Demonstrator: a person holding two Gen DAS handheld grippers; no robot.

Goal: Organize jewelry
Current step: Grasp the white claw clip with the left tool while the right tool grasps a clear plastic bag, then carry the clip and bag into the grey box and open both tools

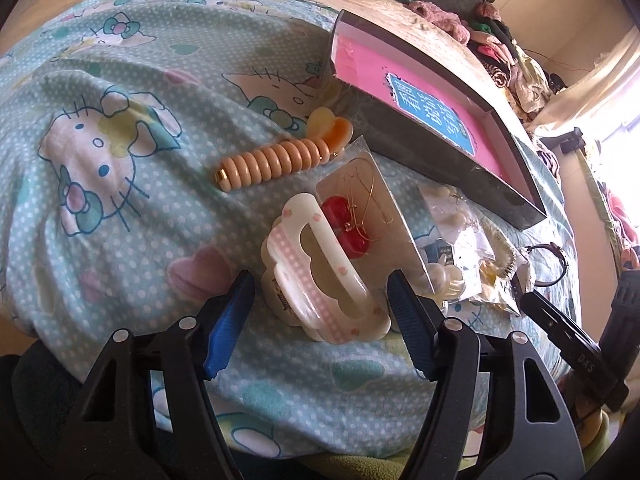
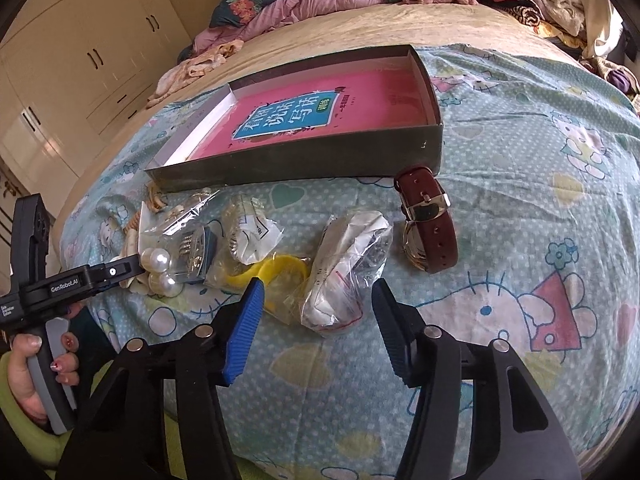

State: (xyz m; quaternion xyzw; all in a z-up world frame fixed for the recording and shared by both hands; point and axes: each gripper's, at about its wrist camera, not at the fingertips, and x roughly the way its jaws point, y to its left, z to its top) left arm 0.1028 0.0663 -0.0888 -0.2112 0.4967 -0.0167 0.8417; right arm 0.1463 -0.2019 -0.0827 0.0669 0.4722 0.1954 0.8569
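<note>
Two wrist-cam views over a bed w/ a teal cartoon-cat sheet (image 1: 132,216).

Left gripper (image 1: 320,312) points steeply down, blue-padded jaws partly open on either side of a white-and-pink cloud-shaped hair claw (image 1: 320,276). Pads sit just beside the claw, not pressing it.

Past the claw: a clear packet of red-bead earrings w/ gold hooks (image 1: 358,208), partly under the claw's far edge. Beyond that, a peach coil hair tie (image 1: 272,160) w/ an orange heart clip (image 1: 332,128).

Right gripper (image 2: 316,312) also angled down, jaws partly open around the near end of a crumpled clear bag (image 2: 348,268) holding white paper. Pads close to it, contact not clear.

Left of that bag: a yellow band (image 2: 280,268), a wrapped small packet (image 2: 250,232), a pearl cluster (image 2: 160,268). Right of it: a brown-strap watch (image 2: 430,220) lying on its side.

Behind all: a shallow dark-walled box (image 2: 304,160) w/ a pink booklet inside.

Right view, lower left: a hand (image 2: 28,372) w/ painted nails and a green sleeve grips the left tool's handle.
</note>
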